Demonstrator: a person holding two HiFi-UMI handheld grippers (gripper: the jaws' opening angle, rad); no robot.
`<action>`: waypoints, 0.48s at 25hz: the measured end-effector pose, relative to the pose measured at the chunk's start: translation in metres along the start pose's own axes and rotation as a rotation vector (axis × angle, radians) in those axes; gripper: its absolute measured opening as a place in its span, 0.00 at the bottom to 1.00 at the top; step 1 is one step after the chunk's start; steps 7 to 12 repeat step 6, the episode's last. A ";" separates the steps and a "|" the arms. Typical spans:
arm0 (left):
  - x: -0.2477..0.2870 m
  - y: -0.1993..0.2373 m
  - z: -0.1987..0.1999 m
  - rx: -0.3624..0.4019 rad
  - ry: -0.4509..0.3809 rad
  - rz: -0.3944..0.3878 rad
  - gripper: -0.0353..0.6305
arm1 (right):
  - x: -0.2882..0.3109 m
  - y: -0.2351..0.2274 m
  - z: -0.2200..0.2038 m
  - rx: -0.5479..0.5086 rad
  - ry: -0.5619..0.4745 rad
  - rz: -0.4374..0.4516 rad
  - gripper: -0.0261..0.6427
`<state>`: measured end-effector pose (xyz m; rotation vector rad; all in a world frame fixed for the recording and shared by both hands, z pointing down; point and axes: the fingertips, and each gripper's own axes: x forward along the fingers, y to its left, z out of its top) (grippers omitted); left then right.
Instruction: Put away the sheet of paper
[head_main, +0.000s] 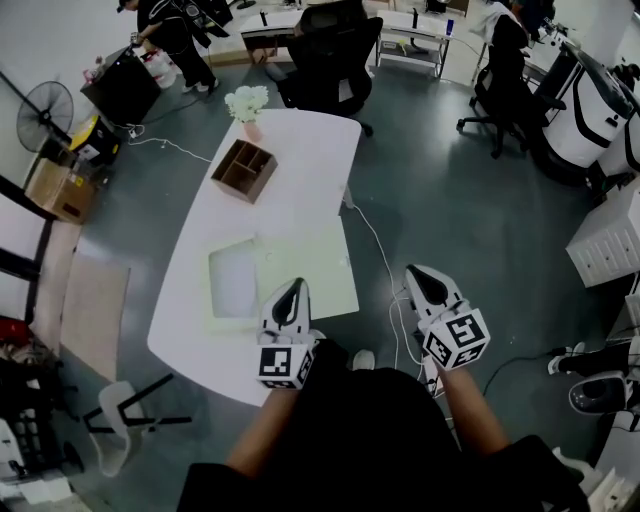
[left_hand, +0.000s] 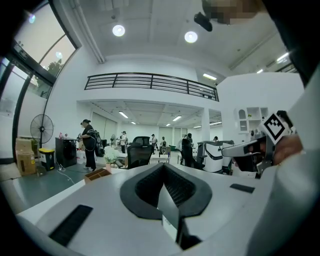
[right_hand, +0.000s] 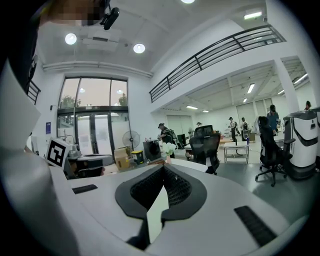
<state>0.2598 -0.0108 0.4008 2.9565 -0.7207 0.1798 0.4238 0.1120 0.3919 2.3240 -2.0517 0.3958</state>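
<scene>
We see a long white bench (head_main: 310, 170) on a grey floor (head_main: 460, 220). At its far end stands a pot of white flowers (head_main: 247, 102), with a black office chair (head_main: 330, 55) just behind. At the left, a standing fan (head_main: 45, 115) is near a cardboard box (head_main: 60, 190). A white cable (head_main: 378, 250) lies on the floor beside the bench.

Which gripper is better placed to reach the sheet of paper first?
Left. The left gripper is over the table, right beside the sheet of paper. The right gripper hangs over the floor, off the table's edge. Both have their jaws together, so either must open first.
</scene>
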 end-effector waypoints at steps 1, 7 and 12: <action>-0.001 0.004 -0.001 -0.001 0.003 0.010 0.06 | 0.003 0.000 0.001 0.000 -0.001 0.004 0.04; -0.009 0.021 -0.012 -0.009 0.025 0.052 0.06 | 0.013 0.001 0.006 0.006 -0.007 0.018 0.04; -0.009 0.021 -0.012 -0.009 0.025 0.052 0.06 | 0.013 0.001 0.006 0.006 -0.007 0.018 0.04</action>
